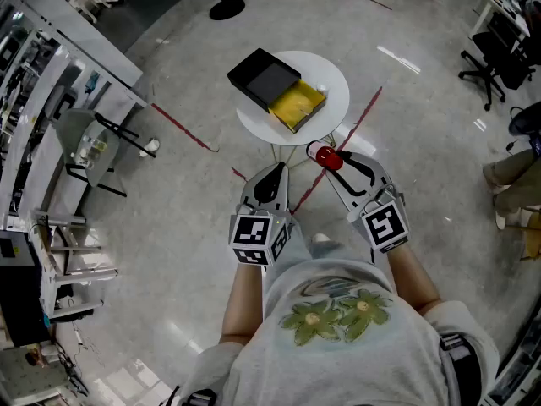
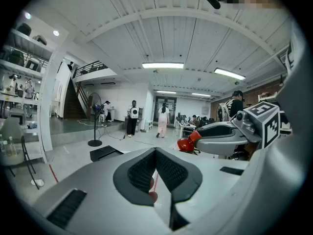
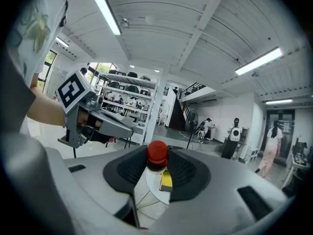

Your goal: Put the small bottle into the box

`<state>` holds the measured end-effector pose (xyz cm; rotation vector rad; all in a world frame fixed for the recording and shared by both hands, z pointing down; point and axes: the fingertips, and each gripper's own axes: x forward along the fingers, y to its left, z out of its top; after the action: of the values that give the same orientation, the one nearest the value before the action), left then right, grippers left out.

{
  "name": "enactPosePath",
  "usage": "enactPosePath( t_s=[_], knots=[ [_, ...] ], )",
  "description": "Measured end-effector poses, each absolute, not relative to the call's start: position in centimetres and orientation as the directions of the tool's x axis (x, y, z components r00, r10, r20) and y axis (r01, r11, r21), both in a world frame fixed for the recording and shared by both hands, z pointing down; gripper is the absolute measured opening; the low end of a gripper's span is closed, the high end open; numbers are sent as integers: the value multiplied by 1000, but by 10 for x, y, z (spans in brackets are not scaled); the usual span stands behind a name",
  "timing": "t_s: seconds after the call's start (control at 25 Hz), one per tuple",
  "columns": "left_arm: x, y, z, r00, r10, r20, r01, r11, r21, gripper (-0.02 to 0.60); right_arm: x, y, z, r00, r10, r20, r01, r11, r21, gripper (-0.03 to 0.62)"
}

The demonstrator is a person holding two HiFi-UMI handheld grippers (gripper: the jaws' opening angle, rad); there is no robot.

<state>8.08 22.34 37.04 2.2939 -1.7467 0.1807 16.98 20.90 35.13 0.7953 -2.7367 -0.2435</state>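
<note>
the right gripper (image 1: 331, 161) is pinching the small bottle (image 1: 322, 154): in the right gripper view its two dark pads sit against either side of the bottle (image 3: 157, 152), whose red cap stands up above them, and the bottle hangs in the air with nothing under it. from the head view the bottle is held out in front of the person, just short of the near rim of the round white table (image 1: 334, 83), over the pale floor.

the left gripper (image 1: 269, 178) is pressed together at the tips with nothing between them; in the left gripper view the jaws meet in a narrow point (image 2: 155, 154) and only floor shows through the gap lower down. it is held beside the right one, a little nearer the person, and does not touch the bottle.

the box (image 1: 297, 104) lies open on the table, its yellow inside facing up and its black lid (image 1: 264, 79) lying flat just beside it on the far left (whether the two are hinged cannot be told). the yellow box also shows below the bottle in the right gripper view (image 3: 167, 180). red tape lines (image 1: 184, 128) cross the floor under the table.
</note>
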Motion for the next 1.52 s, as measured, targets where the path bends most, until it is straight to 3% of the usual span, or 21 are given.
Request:
enactPosePath(
  t_s=[0.64,1.52],
  knots=[
    [65,178,390,285,-920,269,-956,-255,142,5,154,160,367,-799,-546,252,-500,836,224,138],
    [-25,-6,400,323,-899,296,-944,-281,175,5,73,-26,374,-757,-579,301,-533,815,229,138]
  ],
)
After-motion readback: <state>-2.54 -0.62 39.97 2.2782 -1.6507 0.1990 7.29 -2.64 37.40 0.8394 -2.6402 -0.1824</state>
